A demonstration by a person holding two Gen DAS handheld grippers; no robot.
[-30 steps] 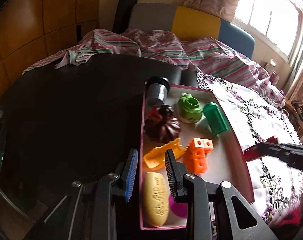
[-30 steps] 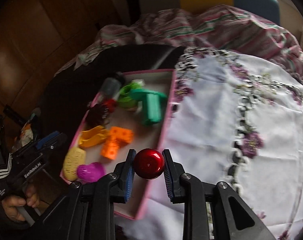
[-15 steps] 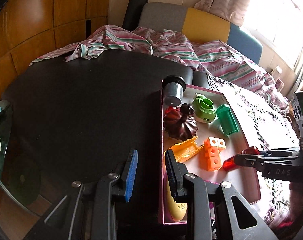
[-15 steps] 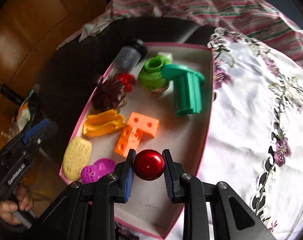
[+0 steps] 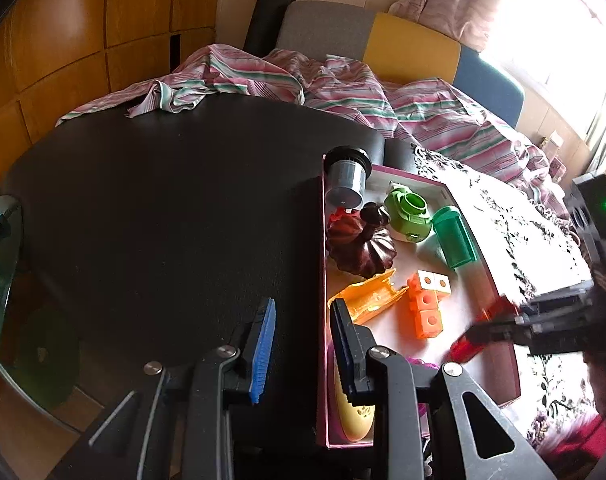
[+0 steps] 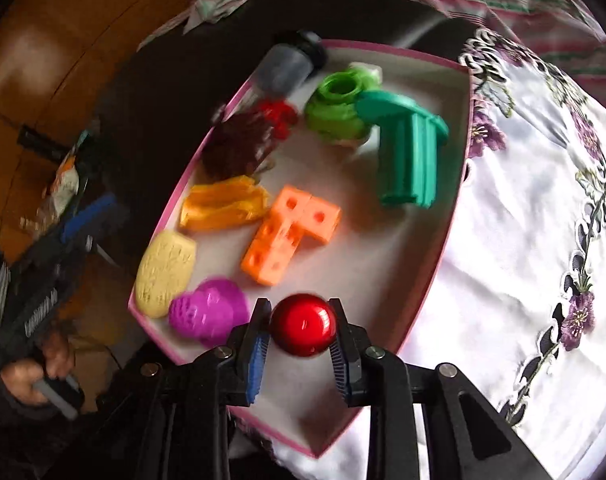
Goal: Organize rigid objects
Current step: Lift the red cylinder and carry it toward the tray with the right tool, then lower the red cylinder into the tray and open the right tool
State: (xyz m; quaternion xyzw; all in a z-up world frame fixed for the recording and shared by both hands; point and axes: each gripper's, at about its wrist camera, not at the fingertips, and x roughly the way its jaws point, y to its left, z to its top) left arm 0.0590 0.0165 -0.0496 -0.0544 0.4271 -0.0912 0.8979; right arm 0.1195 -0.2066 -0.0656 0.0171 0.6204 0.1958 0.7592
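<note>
We see the right gripper clamping the red ball between its fingertips, apparently above the tray; left gripper gapes empty.

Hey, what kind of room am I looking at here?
Probably a lived-in home room: a curtained window, a multicoloured sofa back draped with striped cloth, and an embroidered tablecloth.

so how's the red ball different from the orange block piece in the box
The red ball is round, glossy and clamped in the right gripper above the pink box. The orange block piece is boxy, matte, holed and lies loose on the box floor. Both are rigid toys.
</note>
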